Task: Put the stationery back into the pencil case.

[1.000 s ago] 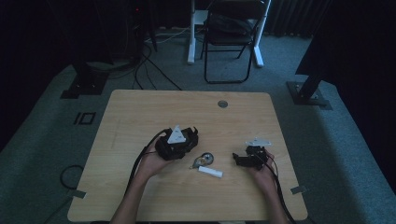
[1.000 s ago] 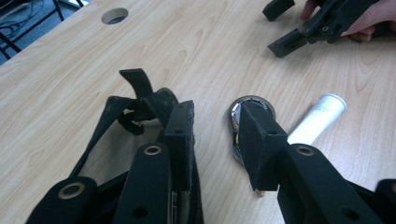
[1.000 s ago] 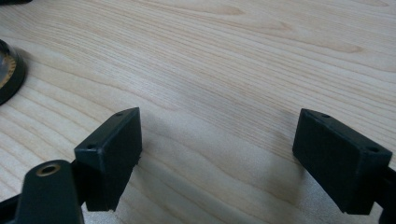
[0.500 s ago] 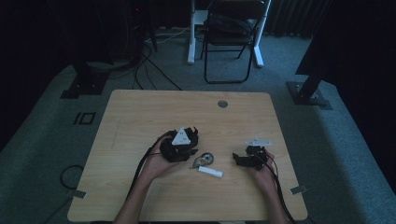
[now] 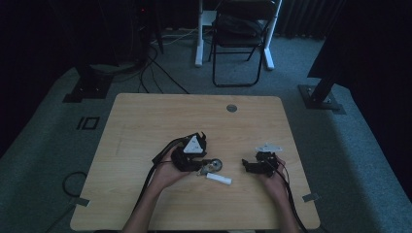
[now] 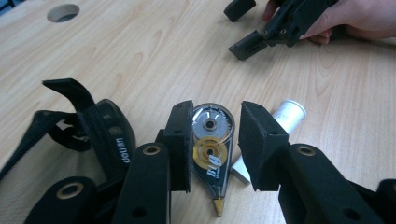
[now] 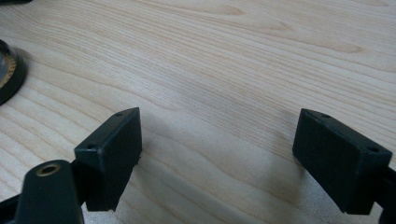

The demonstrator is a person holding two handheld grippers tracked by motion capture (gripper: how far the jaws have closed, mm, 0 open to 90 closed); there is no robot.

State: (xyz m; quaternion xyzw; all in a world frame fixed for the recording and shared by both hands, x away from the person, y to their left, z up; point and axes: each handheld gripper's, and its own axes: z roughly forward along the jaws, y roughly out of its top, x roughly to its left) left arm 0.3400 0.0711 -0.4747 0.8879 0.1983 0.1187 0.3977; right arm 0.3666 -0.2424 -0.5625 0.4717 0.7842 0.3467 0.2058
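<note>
A clear correction-tape dispenser (image 6: 211, 144) with a grey and a yellow wheel lies flat on the wooden table (image 5: 145, 121), right of centre near the front (image 5: 212, 166). My left gripper (image 6: 215, 116) is open, one jaw on each side of the dispenser, and the right-hand jaw stands apart from it. From above, the left gripper (image 5: 201, 162) sits just left of the dispenser. A white tube (image 6: 285, 116) lies beside the dispenser (image 5: 219, 179). My right gripper (image 7: 219, 135) is wide open over bare wood, to the right of the tube (image 5: 250, 166).
A black object marked "deli" (image 6: 109, 140) lies against the left gripper's left side. The table has a round cable hole (image 5: 231, 108) near its far edge. A folding chair (image 5: 243, 43) stands behind the table, and cables trail on the floor at the left (image 5: 73, 182).
My left gripper has moved right and slightly nearer, bringing its jaws around the tape dispenser. The right gripper has stayed in place.
</note>
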